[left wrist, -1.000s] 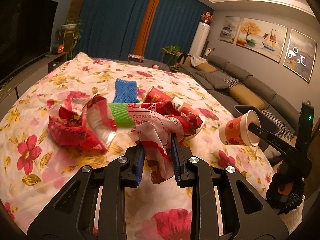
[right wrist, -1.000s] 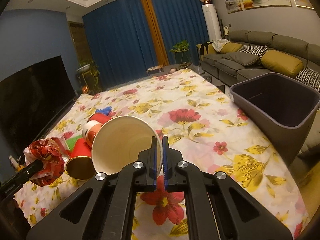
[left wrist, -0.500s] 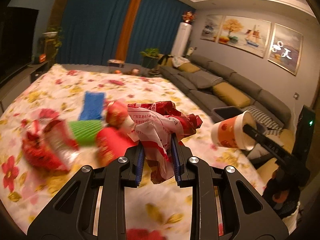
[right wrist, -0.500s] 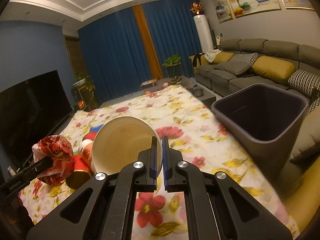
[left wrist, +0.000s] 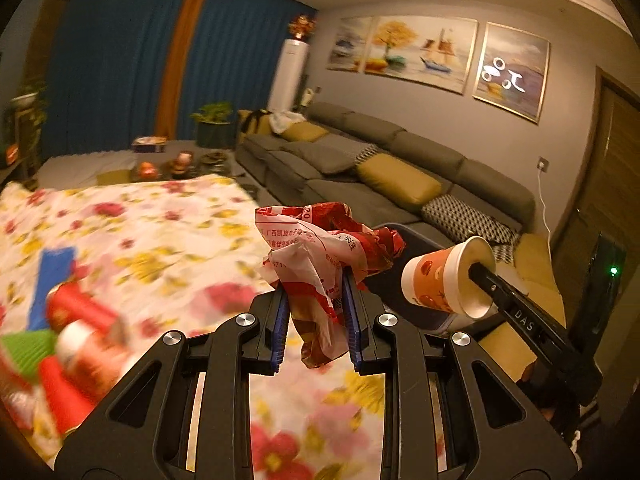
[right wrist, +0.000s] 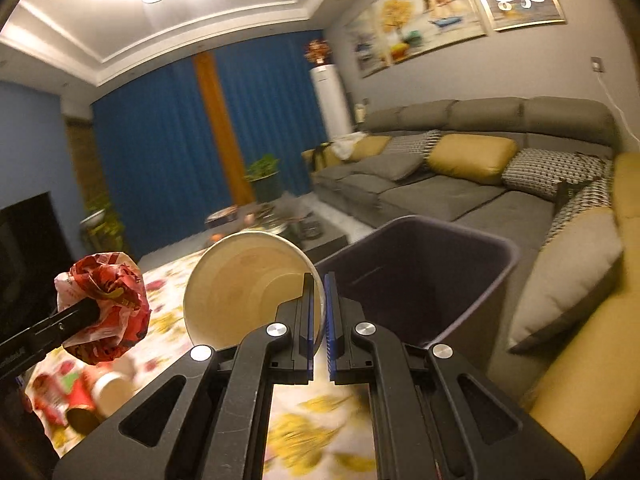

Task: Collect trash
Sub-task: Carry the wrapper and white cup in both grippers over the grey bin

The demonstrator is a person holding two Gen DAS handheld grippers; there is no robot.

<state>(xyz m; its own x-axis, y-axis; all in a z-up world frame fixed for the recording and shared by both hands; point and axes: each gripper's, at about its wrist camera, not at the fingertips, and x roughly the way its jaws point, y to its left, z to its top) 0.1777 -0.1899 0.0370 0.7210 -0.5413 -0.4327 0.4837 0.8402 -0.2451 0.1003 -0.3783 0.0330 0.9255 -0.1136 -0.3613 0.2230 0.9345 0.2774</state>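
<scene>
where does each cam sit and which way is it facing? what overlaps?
Left wrist: on the left gripper, facing the sofa; its fingers clamp a crumpled red wrapper.
Right wrist: on the right gripper, facing the dark bin; its fingers pinch a paper cup rim.
Shared: each view shows the other gripper and its load.

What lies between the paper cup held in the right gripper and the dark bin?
Nothing: in the right wrist view the paper cup, pinched by the right gripper, hangs just left of the dark bin, only air between.

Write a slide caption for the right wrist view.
Right gripper pinches a paper cup's rim beside the dark bin; left gripper carries a crumpled wrapper.
</scene>
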